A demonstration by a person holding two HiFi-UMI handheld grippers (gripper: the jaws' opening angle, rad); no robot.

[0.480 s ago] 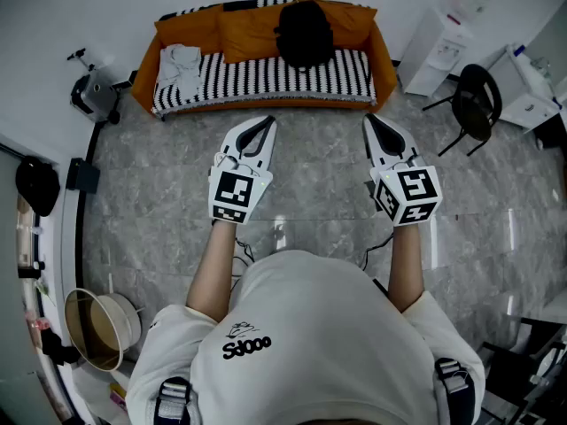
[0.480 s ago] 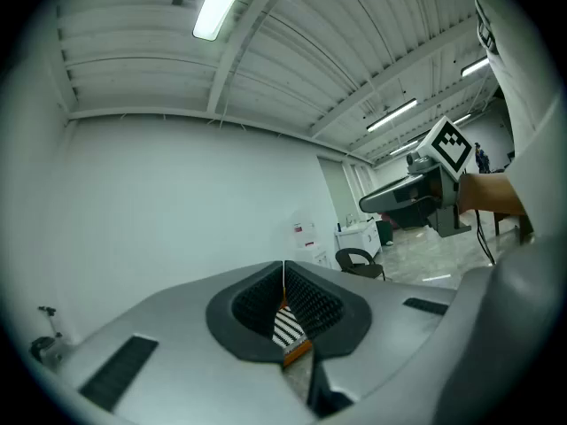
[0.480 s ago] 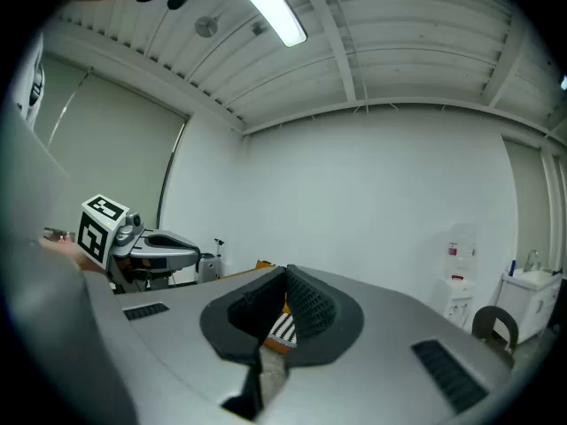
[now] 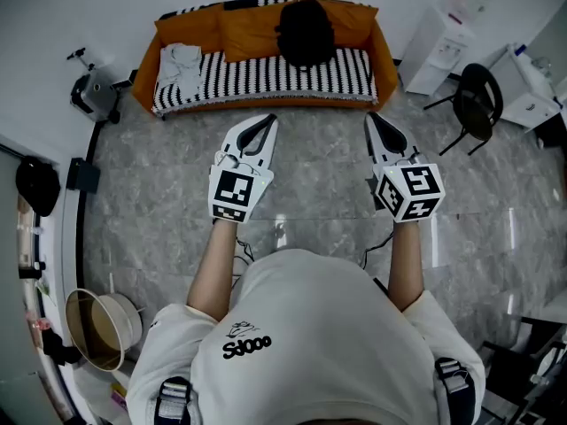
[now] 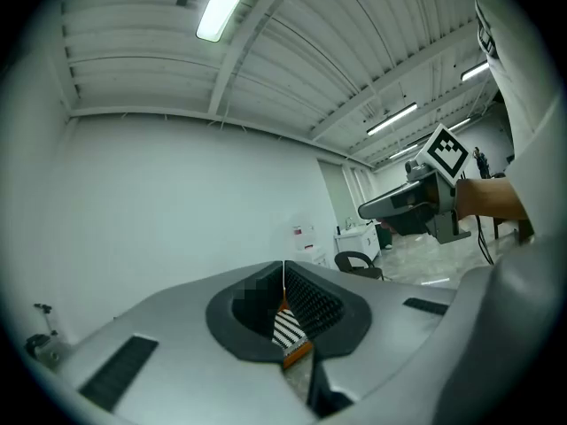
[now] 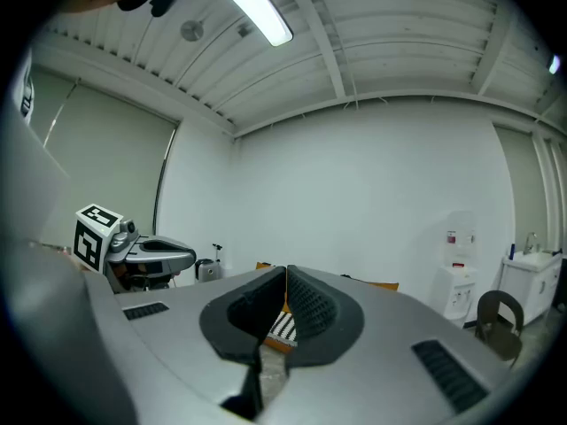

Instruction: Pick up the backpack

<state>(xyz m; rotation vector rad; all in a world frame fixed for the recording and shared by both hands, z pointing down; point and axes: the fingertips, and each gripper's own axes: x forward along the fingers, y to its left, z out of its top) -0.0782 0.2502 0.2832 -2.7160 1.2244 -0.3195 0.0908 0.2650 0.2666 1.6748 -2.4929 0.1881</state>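
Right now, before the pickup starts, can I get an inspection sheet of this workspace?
Surface: grey tiled floor; orange sofa with a striped cover.
Job's things: black backpack on the sofa against its back, untouched.
Clutter: white cloth on the seat, left of the backpack in the head view.
Grippers: left gripper and right gripper shut, empty, short of the sofa.
Cables: thin cable by the right forearm.
Surroundings: black chair, water dispenser, round bin.
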